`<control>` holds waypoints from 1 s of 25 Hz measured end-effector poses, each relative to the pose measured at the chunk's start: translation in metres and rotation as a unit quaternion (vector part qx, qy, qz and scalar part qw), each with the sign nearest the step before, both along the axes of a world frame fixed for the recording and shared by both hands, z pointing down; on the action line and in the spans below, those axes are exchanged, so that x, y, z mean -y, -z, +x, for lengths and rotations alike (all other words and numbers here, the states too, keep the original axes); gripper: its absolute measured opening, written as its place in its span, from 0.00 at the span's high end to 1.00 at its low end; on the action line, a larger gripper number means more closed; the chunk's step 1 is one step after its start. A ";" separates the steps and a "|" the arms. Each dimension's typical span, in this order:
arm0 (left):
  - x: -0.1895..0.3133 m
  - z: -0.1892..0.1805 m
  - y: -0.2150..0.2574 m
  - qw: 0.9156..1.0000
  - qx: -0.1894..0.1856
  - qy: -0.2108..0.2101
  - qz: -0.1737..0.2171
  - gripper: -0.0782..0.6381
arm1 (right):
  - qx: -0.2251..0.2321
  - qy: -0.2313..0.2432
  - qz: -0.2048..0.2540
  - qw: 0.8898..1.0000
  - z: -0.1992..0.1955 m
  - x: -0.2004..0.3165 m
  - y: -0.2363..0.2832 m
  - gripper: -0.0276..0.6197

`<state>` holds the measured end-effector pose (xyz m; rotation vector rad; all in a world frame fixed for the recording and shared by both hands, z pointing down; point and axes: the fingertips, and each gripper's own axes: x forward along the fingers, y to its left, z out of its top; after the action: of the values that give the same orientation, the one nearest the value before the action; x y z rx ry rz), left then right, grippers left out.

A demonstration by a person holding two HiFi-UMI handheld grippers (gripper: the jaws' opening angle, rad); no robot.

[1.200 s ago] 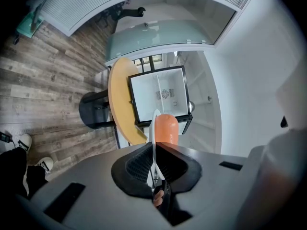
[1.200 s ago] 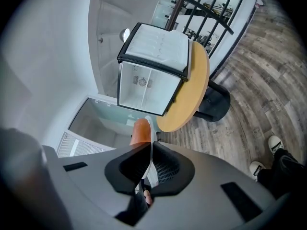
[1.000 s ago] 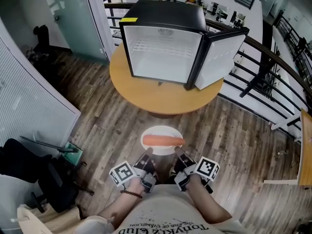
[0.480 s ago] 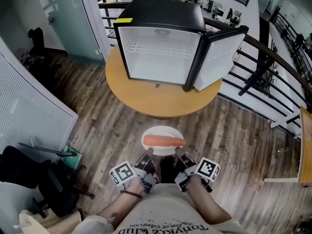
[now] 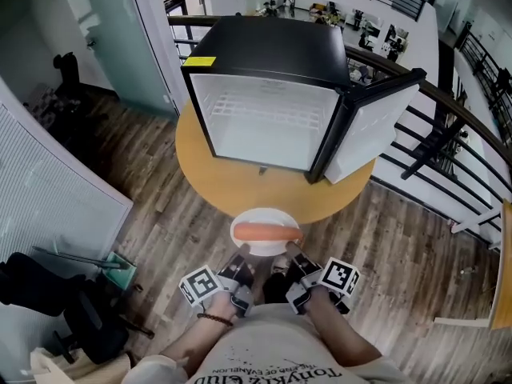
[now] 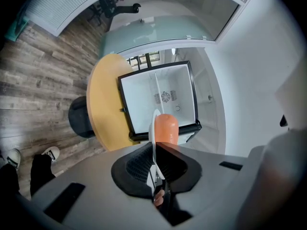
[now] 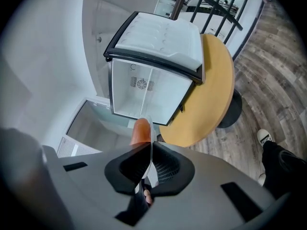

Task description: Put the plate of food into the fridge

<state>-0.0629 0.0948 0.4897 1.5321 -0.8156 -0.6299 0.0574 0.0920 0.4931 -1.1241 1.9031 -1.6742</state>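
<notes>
Plate (image 5: 264,214) with a sausage (image 5: 268,231) on it is pinched at its near rim by both sets of jaws, left gripper (image 5: 242,252) and right gripper (image 5: 290,251) side by side. Open mini fridge (image 5: 264,78) sits on the round worktop (image 5: 228,186) ahead of the jaws.
</notes>
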 end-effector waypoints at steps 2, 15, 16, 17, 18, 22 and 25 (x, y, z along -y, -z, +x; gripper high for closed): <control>0.023 0.004 0.003 1.000 -0.001 0.006 0.002 0.84 | 0.000 0.007 0.004 1.000 0.003 0.024 0.002 0.90; 0.108 0.039 0.004 0.999 -0.003 0.050 -0.013 0.84 | 0.002 0.057 -0.006 0.998 0.036 0.121 0.002 0.90; 0.110 0.039 0.001 0.998 0.001 0.053 -0.019 0.84 | 0.003 0.060 -0.007 0.998 0.037 0.124 0.001 0.90; 0.112 0.039 -0.002 0.998 0.003 0.055 -0.024 0.84 | 0.005 0.062 -0.009 0.998 0.037 0.127 0.000 0.90; 0.114 0.039 -0.003 0.998 0.001 0.057 -0.024 0.84 | 0.006 0.064 -0.010 0.998 0.037 0.129 -0.001 0.90; 0.117 0.037 -0.006 0.997 0.009 0.062 -0.036 0.84 | 0.005 0.067 -0.016 0.998 0.037 0.134 -0.003 0.90; 0.123 0.035 -0.005 0.998 0.002 0.062 -0.033 0.84 | 0.007 0.066 -0.012 0.998 0.032 0.139 -0.004 0.90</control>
<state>-0.0284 -0.0285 0.4947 1.4326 -0.9304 -0.6837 0.0899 -0.0472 0.4969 -1.0113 1.9932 -1.7740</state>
